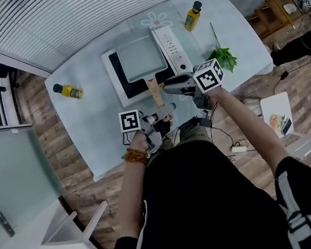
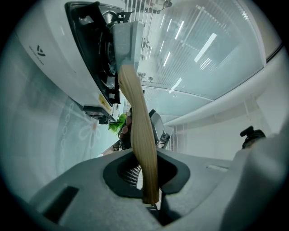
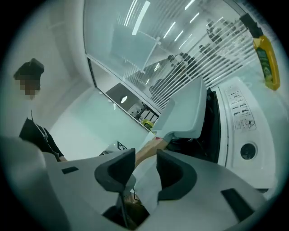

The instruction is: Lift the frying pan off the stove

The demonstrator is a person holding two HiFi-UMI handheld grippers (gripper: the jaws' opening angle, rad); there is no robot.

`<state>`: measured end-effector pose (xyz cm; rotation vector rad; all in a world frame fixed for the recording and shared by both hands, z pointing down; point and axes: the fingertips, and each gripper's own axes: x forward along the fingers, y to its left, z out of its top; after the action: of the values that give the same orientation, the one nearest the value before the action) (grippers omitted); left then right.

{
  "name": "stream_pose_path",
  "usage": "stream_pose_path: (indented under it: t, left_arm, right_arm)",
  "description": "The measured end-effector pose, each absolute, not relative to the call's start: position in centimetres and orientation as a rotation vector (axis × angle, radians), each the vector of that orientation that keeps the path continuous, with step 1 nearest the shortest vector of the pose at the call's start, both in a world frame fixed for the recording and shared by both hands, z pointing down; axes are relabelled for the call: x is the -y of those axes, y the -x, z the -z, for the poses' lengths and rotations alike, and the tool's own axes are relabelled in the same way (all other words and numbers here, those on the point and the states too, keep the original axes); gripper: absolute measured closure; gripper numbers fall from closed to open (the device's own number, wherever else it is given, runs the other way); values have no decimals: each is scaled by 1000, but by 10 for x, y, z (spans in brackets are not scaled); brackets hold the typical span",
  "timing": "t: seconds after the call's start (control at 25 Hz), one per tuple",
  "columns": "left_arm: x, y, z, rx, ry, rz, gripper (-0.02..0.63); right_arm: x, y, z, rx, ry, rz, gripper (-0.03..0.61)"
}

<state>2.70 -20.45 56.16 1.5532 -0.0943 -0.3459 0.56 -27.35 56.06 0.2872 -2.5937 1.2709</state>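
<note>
Shirt (image 1: 205, 201): black, fills the bottom of the head view; both forearms reach up to the table (image 1: 99, 143).
Left gripper (image 1: 160, 113): head view, at the near table edge, on the near end of the handle (image 1: 155, 94).
Right gripper (image 1: 169, 84): just right of the handle, jaws pointing left at it, higher up than the left grip.
Pan (image 1: 141, 58): grey, square, over the black top of the stove (image 1: 173, 49), handle pointing toward the person; can't tell if it touches the stove.
Others: one bottle (image 1: 193, 16) far right, another at the left edge, leaves (image 1: 222, 58) right of the stove.
Left gripper (image 2: 146, 173), own view: jaws clamped on the wooden handle (image 2: 137, 117) near its end; handle runs up to the pan (image 2: 128, 38), stove (image 2: 49, 58) at left.
Right gripper (image 3: 145, 169), own view: jaws apart, pads on nothing; handle (image 3: 145, 154) shows just beyond the gap, pan (image 3: 187, 113) past it, stove (image 3: 239, 122) at right, bottle (image 3: 266, 58) top right.
</note>
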Motion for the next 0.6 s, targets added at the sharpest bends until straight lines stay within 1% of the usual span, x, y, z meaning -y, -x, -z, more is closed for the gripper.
stream_pose_path:
  t: [0.16, 0.28, 0.4, 0.48, 0.6]
  left_arm:
    - [204, -28, -560, 82, -1533, 355, 572]
    - [203, -28, -561, 83, -1551, 347, 572]
    - [203, -29, -564, 91, -1542, 336, 572]
    - [203, -30, -563, 82, -1533, 334, 574]
    - [203, -29, -560, 70, -1543, 341, 574]
  right_arm:
    - [268, 1, -572, 2488, -169, -1491, 396]
    - [269, 7, -572, 2469, -89, -1611, 393]
    - [275, 10, -583, 2398, -129, -1741, 375]
    - [279, 16, -587, 2384, -120, -1756, 356]
    - [280, 30, -590, 2356, -88, -1772, 347]
